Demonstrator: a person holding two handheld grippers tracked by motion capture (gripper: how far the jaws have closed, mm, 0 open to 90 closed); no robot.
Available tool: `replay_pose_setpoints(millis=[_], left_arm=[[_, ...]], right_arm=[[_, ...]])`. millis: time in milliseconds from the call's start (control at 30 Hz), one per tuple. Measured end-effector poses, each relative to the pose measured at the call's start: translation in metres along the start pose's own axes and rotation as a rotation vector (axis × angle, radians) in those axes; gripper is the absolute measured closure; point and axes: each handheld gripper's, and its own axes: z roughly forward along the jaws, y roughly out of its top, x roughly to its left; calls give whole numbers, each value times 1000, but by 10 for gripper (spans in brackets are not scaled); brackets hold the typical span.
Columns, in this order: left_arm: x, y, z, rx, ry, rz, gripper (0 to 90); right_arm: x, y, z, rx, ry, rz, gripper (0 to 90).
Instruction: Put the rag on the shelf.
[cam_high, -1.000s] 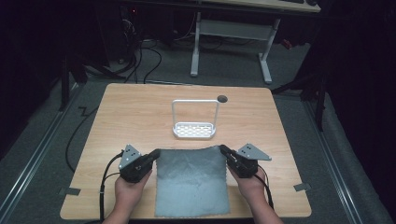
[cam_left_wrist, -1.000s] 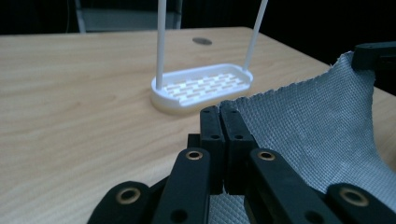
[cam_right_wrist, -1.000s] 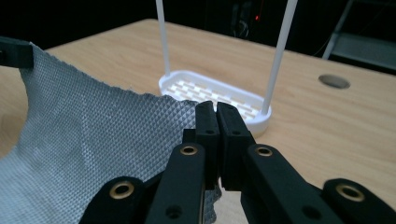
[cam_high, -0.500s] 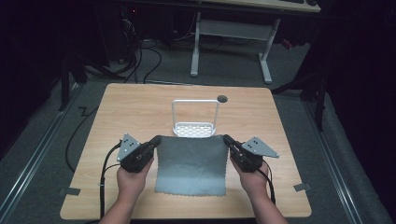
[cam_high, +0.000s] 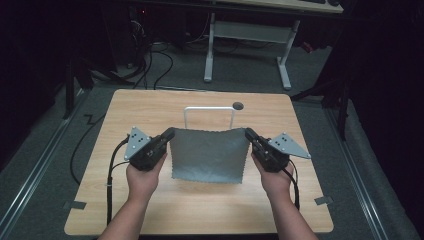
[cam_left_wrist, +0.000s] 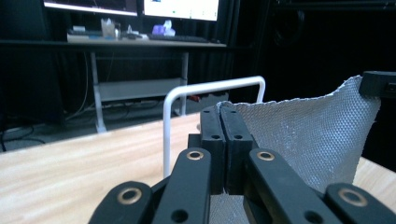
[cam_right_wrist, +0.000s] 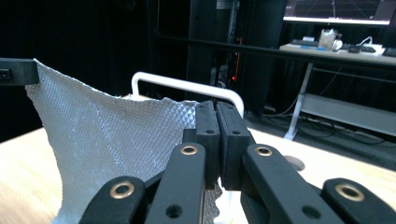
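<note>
Cloth (cam_high: 207, 155) between both grippers, rack (cam_high: 209, 114) just behind, above table (cam_high: 150, 210).

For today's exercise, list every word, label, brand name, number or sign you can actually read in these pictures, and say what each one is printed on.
No text can be read.
The lit monitors behind the far desk: whatever they display is too blurred to read.
The small items on that desk: any labels are too small to tell.
The grey cloth, the white rack, the wooden table and both hand-held grippers, left and right, carry no visible markings.
</note>
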Motion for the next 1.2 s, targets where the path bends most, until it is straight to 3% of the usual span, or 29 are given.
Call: replay_pose_setpoints(millis=[400, 633, 733, 933, 1200], left_arm=[[3, 34, 5, -48, 5, 51, 900], [9, 40, 13, -45, 15, 61, 900], [13, 41, 18, -34, 17, 60, 900], [22, 48, 33, -18, 37, 89, 900], [42, 54, 57, -19, 65, 84, 900]], right_arm=[[-7, 32, 2, -56, -9, -30, 888], [-11, 43, 7, -64, -10, -32, 889], [-16, 45, 15, -54, -1, -2, 890], [-22, 50, 29, -46, -11, 9, 891], [-32, 58, 56, -45, -25, 17, 891]])
